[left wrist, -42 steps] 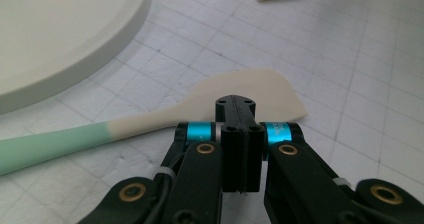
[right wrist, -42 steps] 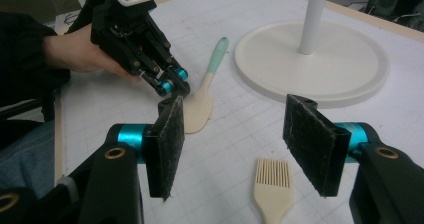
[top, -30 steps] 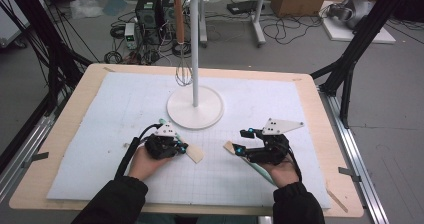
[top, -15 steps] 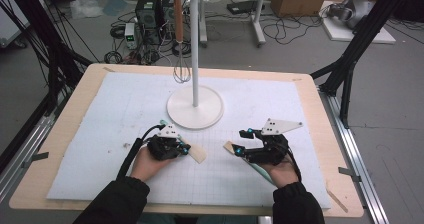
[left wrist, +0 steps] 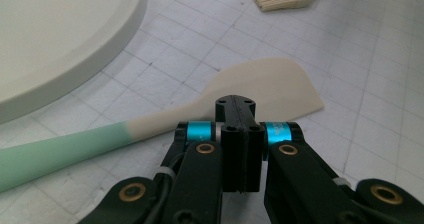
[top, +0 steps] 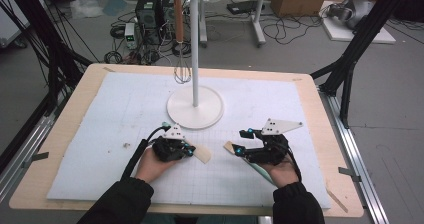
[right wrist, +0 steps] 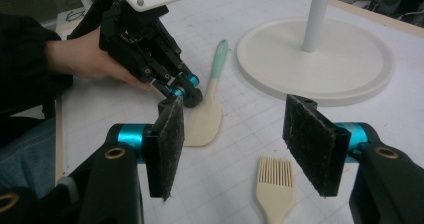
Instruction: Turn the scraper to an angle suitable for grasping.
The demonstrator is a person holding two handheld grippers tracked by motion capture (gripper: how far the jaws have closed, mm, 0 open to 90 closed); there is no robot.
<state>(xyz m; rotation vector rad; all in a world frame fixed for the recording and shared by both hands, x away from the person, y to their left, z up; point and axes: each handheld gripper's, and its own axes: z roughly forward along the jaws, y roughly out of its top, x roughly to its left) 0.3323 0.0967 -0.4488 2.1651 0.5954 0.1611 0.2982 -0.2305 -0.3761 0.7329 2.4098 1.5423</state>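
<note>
One spatula point(left wrist: 260, 86), one pastry brush point(right wrist: 275, 184), one whisk point(top: 182, 59) hanging on one white stand point(top: 195, 111). Left gripper point(left wrist: 239, 109) has its jaws together, empty, hovering at the spatula's blade; right gripper point(right wrist: 245, 139) stands apart above the brush, whose handle is cut off. No readable writing

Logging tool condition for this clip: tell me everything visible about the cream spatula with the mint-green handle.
The cream, flat-bladed spatula with the mint-green handle looks like smooth silicone or plastic. Its blade is broad, rounded on one side and cut straight at the end; the cream neck fades into the green handle. It lies flat on the white gridded mat, near the white round stand base. The shut left claw sits over the neck; whether it touches is unclear.
</note>
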